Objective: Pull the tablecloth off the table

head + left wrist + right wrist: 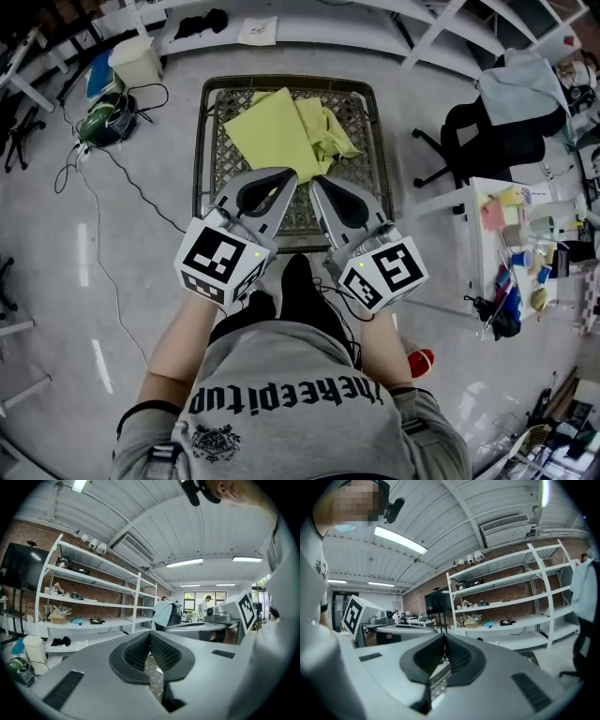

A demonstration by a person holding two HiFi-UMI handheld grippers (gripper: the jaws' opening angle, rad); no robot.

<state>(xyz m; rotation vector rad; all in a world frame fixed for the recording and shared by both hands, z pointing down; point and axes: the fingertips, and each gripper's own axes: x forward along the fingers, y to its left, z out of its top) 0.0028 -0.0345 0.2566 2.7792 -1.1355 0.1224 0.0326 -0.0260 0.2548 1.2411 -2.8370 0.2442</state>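
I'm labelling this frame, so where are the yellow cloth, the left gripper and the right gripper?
yellow cloth (pixel 281 134), head view, on the flat middle of the cloth.
left gripper (pixel 289 176), head view, at its closed fingertips.
right gripper (pixel 317 186), head view, at its closed fingertips.

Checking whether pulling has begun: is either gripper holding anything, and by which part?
Nothing: left gripper and right gripper are shut, empty; yellow tablecloth lies ungripped.

Lab-workshop, I log: white shelving racks (pixel 506 624) on a brick wall (pixel 33 534), far desks (pixel 413 620), polished grey floor (pixel 56 281).
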